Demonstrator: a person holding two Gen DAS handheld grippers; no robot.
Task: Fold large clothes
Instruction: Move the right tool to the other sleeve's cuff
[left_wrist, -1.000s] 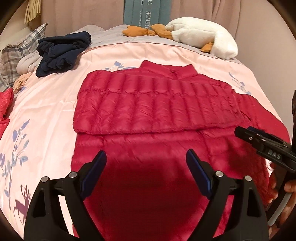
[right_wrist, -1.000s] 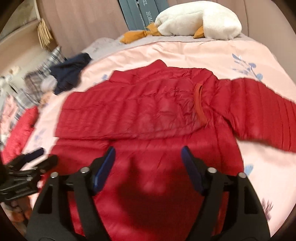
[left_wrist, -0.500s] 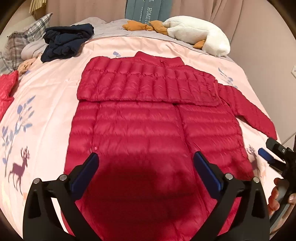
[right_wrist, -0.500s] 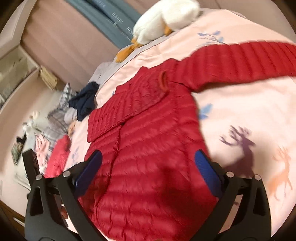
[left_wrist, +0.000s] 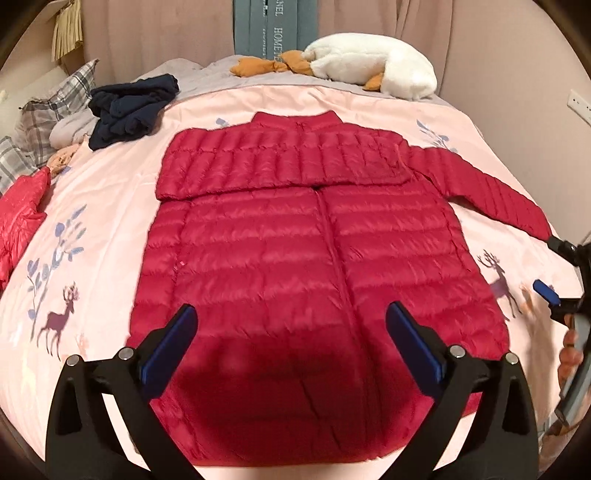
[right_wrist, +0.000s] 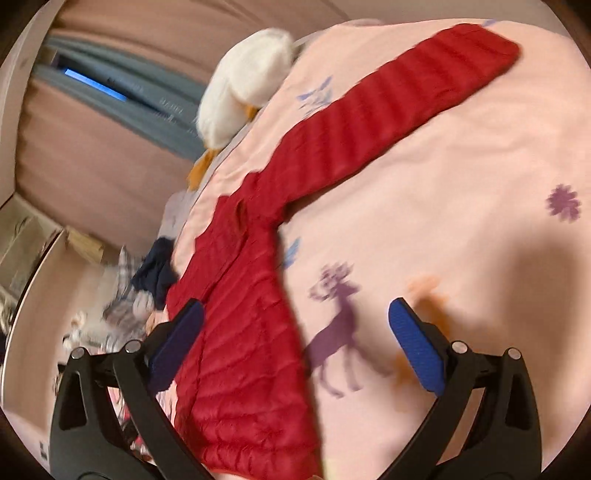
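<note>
Red puffer jacket (left_wrist: 325, 266) lies flat, front up, in the middle of the pink bedspread (left_wrist: 110, 206), collar toward the headboard end. One sleeve is already folded across the chest, forming a band just below the collar; the other sleeve (right_wrist: 399, 122) is still stretched out from the jacket's shoulder onto bare bedspread.

Changes over the last second: both tools have gone from part-open to fully apart. The left-wrist view has backed away from the jacket: a second ago only the chest and folded band filled it, now the whole garment down to the hem shows. The right tool has swung out from over the jacket body toward the outstretched sleeve side and rolled, so its view is tilted and blurred. Reading: first sleeve fold is finished and released; the right hand looks to be setting up for the remaining sleeve. Judged early in the fold, with body folds still to come.

Left tool (left_wrist: 291, 339): jaws wide apart, hovering above the jacket's lower front near the hem, nothing between the pads, no contact seen.

Right tool (right_wrist: 295, 343): jaws wide apart, empty, above the jacket's side edge and the deer print (right_wrist: 336, 325) beside it; no contact visible. From the left-wrist view it sits beyond the jacket's side, just below the sleeve cuff.

Navy clothes (left_wrist: 133, 107) and white plush toy (left_wrist: 369, 70) lie beyond the collar, well apart from the jacket.
</note>
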